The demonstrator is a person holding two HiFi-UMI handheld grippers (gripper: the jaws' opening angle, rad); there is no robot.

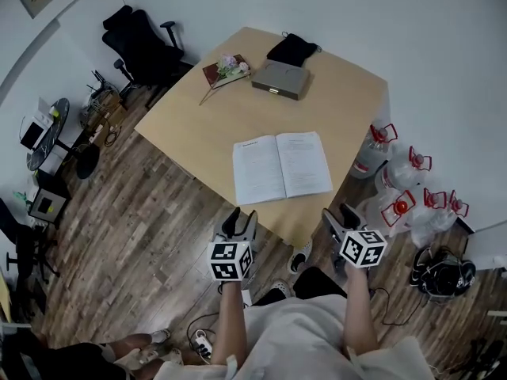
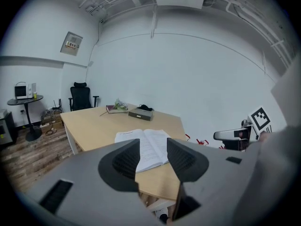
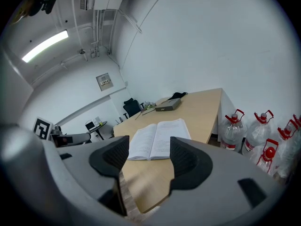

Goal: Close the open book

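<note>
While the book (image 1: 281,167) lies open near the table's (image 1: 206,137) near edge, both grippers, left (image 1: 240,226) and right (image 1: 342,222), hover short of it, released and empty. Risk: pushing a page sideways could slide the book or crease pages.

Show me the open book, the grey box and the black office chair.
open book (image 1: 257,171): head view, on its left page.
grey box (image 1: 280,78): head view, on its top face.
black office chair (image 1: 141,48): head view, on its seat.
</note>
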